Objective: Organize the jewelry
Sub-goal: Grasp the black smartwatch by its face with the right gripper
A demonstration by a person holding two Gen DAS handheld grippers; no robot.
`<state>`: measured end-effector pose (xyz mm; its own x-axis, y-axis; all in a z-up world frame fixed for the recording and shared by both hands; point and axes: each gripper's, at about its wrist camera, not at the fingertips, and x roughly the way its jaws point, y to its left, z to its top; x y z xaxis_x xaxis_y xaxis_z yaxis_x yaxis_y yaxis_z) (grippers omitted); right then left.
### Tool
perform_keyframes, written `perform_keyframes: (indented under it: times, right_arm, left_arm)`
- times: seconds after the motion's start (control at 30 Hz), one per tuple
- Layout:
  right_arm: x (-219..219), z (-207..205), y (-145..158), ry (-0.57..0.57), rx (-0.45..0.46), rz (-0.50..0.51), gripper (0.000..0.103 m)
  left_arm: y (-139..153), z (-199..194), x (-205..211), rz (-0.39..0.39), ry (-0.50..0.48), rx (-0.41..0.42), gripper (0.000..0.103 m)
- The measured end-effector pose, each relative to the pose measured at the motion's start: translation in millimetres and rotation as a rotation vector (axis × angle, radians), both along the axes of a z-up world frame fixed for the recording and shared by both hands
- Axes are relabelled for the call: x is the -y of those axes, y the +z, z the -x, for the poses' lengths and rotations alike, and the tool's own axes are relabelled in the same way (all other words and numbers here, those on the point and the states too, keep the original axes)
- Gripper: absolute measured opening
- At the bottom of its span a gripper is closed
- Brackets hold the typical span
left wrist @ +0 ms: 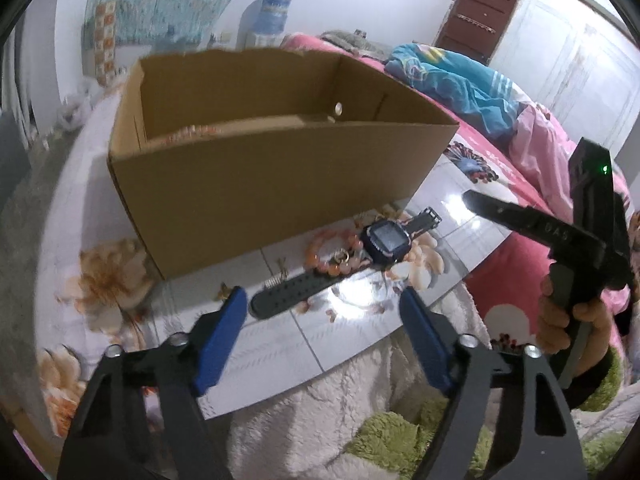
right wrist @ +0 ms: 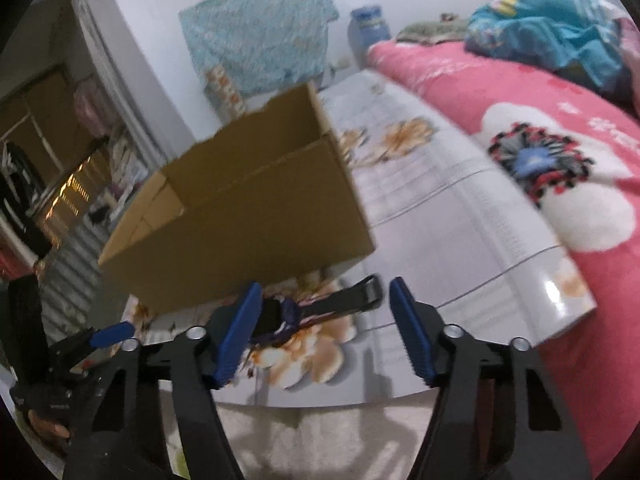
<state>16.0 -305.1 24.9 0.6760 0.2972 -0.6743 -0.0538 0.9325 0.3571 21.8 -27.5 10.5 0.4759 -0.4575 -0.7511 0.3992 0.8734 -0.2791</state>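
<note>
Left wrist view — watch [left wrist: 382,240] just beside box [left wrist: 256,184] edge.

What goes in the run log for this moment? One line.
left gripper open | right gripper open | watch, bead bracelet on board, outside box

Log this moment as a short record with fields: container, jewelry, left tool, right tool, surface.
container: open cardboard box, standing on the board
jewelry: watch and orange bead bracelet on the board in front of the box; something orange shows inside the box
left tool: open, holding nothing, short of the watch strap
right tool: open, holding nothing, near the watch
surface: glossy floral board on a bed
</note>
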Motion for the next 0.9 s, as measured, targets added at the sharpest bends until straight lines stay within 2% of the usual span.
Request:
perform_keyframes:
  times: [0.13,0.2,0.47,0.63,0.77,0.9]
  right_arm:
    - [-23,-12,-3,0.055,-0.012,0.041,0.049]
    - [-33,-18,-8,0.077,-0.024,0.064,0.043]
    - [-50,-30,-31,0.125,-0.088,0.140,0.028]
    - [-53,-31,-35,0.145,-0.091,0.155,0.028]
    - [-49,-33,-37,0.149,-0.104,0.109,0.028]
    - [-44,-35,-39,0.144,-0.110,0.064,0.028]
  left_arm:
    - [-14,-10,-4,0.014,0.008,-0.061,0.063]
    - [-20,-15,-7,0.015,0.019,-0.092,0.060]
    - [-34,-28,-8,0.005,0.039,-0.155,0.060]
    - [-34,-32,-3,-0.002,0.034,-0.151,0.060]
    - [-34,-35,-1,0.011,0.043,-0.163,0.060]
    - [-35,-39,-9,0.074,0.068,-0.191,0.059]
